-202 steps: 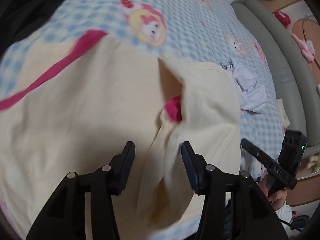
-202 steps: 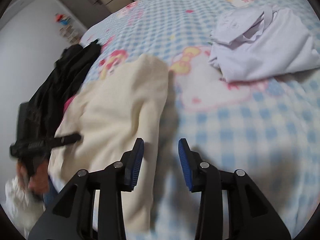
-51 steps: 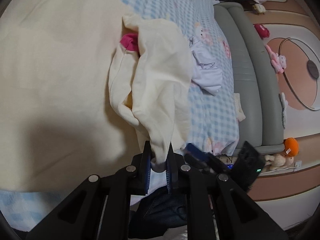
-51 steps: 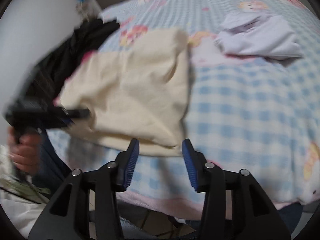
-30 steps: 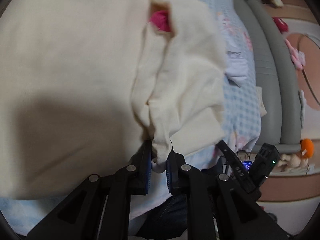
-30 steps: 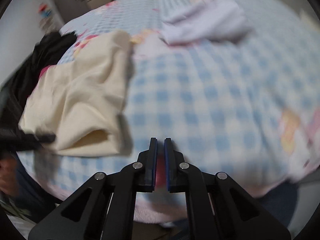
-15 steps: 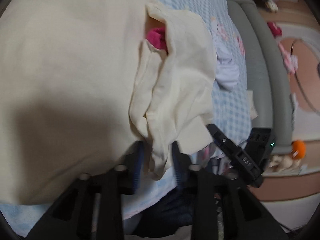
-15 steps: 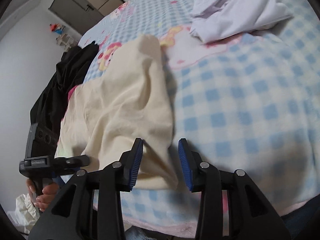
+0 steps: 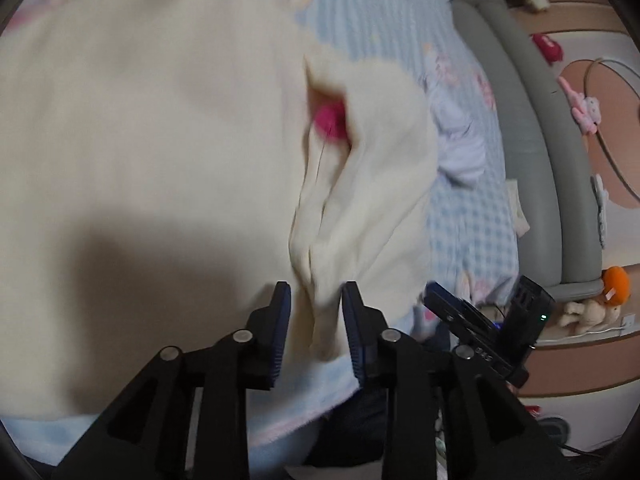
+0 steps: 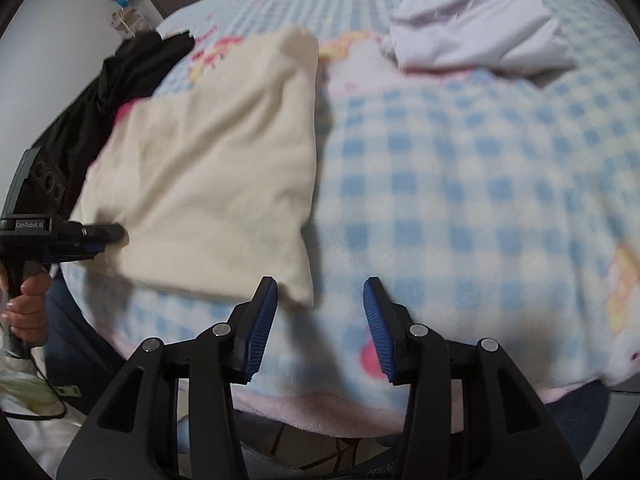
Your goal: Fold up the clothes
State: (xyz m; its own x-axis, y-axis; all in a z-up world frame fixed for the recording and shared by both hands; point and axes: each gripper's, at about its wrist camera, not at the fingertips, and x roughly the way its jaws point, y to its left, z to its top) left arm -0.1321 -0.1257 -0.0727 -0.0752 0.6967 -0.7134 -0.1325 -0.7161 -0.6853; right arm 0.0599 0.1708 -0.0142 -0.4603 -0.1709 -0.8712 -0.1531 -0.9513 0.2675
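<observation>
A cream garment (image 9: 160, 120) with a pink inner trim (image 9: 330, 120) lies folded on the blue checked bed blanket (image 10: 480, 200). In the left wrist view my left gripper (image 9: 315, 292) hangs over the garment's near fold; its jaws are opening and the fold lies loose between them, with the pads off it. In the right wrist view the same garment (image 10: 224, 168) lies flat, its near corner just beside my right gripper (image 10: 320, 286). Its jaws are opening over bare blanket, with nothing between them. The left gripper (image 10: 112, 232) shows at the garment's left edge.
A crumpled pale lavender garment (image 10: 472, 36) lies at the far right of the bed, black clothing (image 10: 120, 76) at the far left. A grey padded bed frame (image 9: 532, 140) runs along the far side. A person's hand (image 10: 28, 312) grips the left handle.
My left jaws have let go of the cream fold and drawn back a little. My right jaws went from shut to open. The garment has settled flat on the blanket.
</observation>
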